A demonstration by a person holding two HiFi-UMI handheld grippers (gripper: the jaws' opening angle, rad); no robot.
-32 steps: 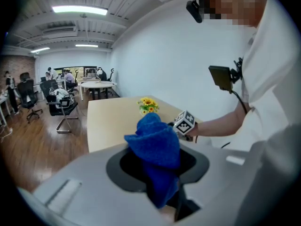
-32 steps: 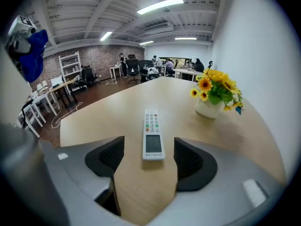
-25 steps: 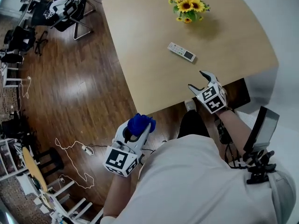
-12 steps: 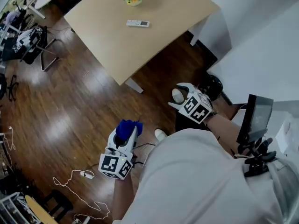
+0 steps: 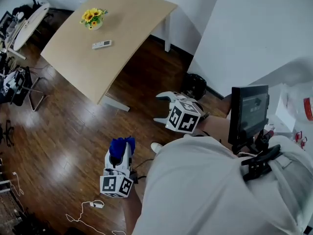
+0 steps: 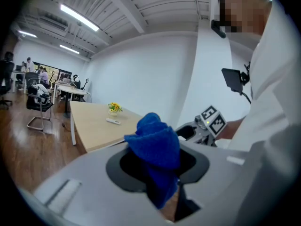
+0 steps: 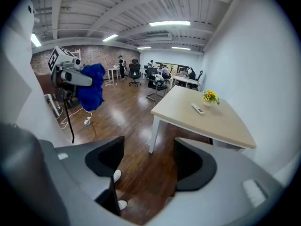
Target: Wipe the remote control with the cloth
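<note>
Closest in the head view: the person's white shirt (image 5: 205,190), w/ a small dark screen (image 5: 249,112) on a mount at chest level. The left hand-held gripper (image 5: 121,148) sits low at the person's left, over the wood floor (image 5: 63,131). Its jaws are clenched on the blue cloth (image 6: 153,142), which bunches up above them & hangs down btwn them. The right hand-held gripper (image 5: 158,107) is higher, in front of the torso. Its jaws are spread apart w/ nothing btwn them; only floor shows through the gap in the right gripper view. A white shoe (image 5: 156,147) shows on the floor btwn the two grippers. A white cable (image 5: 93,204) w/ a plug lies on the floor near the left one.

Farther out stands a light wood desk (image 5: 122,18), well apart from both grippers. The remote control (image 5: 101,44) lies flat on the desktop, white, touched by neither gripper, near a pot of sunflowers (image 5: 93,17). Off the desk's left side is a black chair (image 5: 17,89). The gripper views show more office furniture & people in the bkgd, too small to detail. A white wall (image 5: 244,33) runs along the right.
</note>
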